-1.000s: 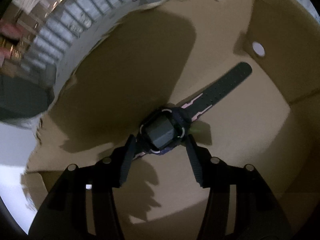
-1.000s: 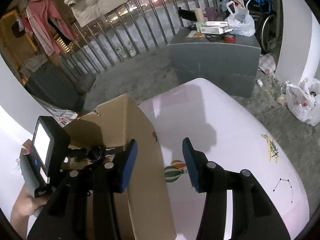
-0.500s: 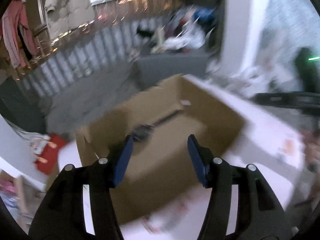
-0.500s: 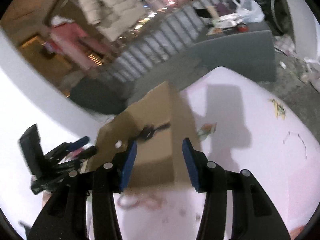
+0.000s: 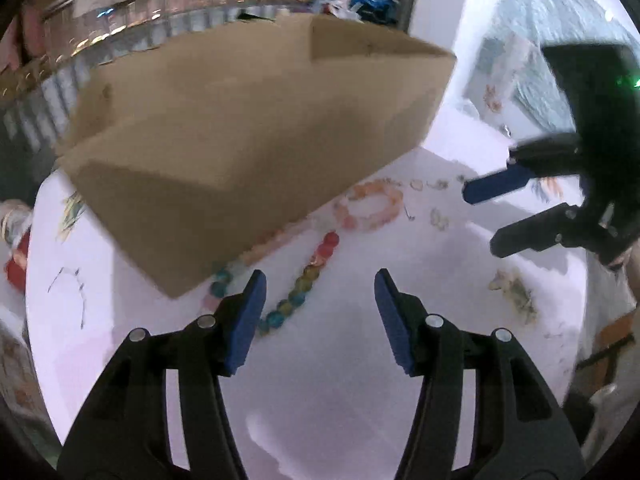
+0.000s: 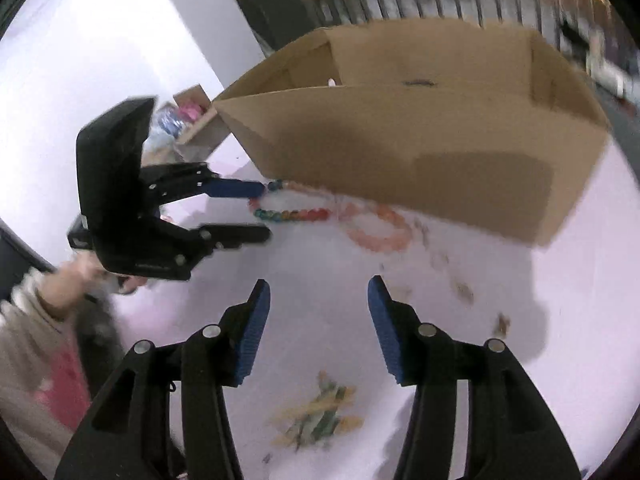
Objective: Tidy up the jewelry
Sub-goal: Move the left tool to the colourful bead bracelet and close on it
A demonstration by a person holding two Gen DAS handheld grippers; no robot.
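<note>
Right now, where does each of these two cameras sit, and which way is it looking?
Left wrist: on the left hand-held gripper, facing down at the multicolored bead necklace; its fingers show.
Right wrist: on the right hand-held gripper, facing the white table; fingers and sleeved arm show.
Shared: cardboard box, peach bead bracelet, each other's gripper.
</note>
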